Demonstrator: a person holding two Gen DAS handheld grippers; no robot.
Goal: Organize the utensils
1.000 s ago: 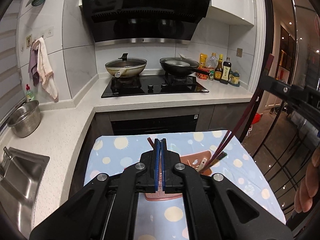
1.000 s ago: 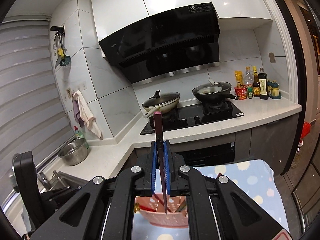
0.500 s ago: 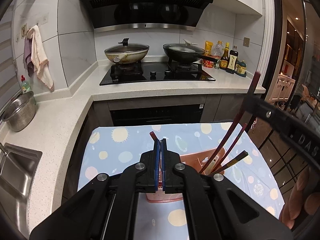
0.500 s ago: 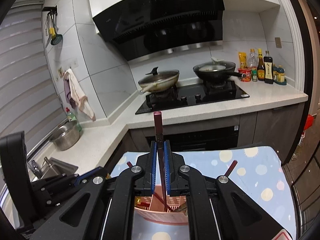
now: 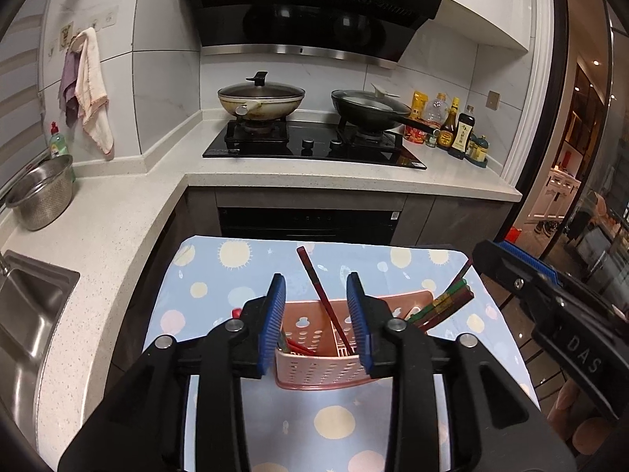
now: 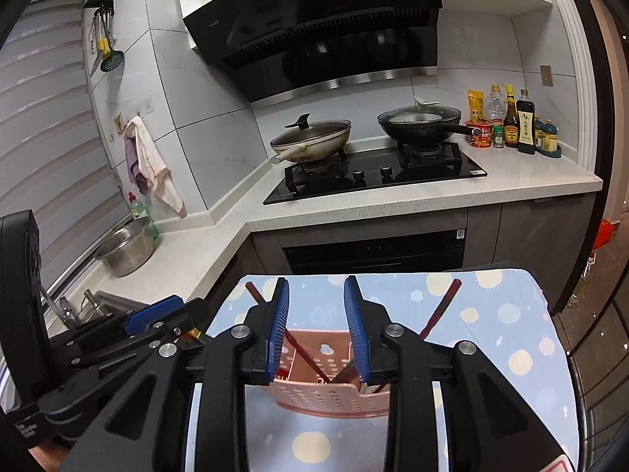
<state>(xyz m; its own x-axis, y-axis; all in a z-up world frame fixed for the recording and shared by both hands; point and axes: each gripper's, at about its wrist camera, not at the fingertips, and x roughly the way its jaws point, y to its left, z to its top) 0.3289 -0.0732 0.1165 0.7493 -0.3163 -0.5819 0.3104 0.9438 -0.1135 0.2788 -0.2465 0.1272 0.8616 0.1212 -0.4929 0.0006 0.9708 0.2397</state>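
Now that both pairs of jaws have just been opening, the dark red chopsticks they carried a second ago are free and stand in the pink perforated holder [image 5: 320, 369]. One chopstick [image 5: 322, 299] leans between the blue pads of the left gripper [image 5: 318, 318], but the pads stand apart from it and do not press on it. In the right wrist view another chopstick [image 6: 304, 356] leans inside the holder in front of the right gripper [image 6: 317, 328], whose jaws are also partly open and hold nothing — earlier it was clamped upright there. A further chopstick [image 6: 440, 308] sticks out at the right end of the holder, and a bundle of chopsticks [image 5: 444, 305] lies at the same end in the left wrist view. The holder rests on the blue cloth with sun print [image 5: 236, 275], in front of the kitchen counter [image 5: 354, 175].

I judge that this release finishes the placing step for these two pieces. Next both grippers can pull back, taking care not to knock the leaning sticks.
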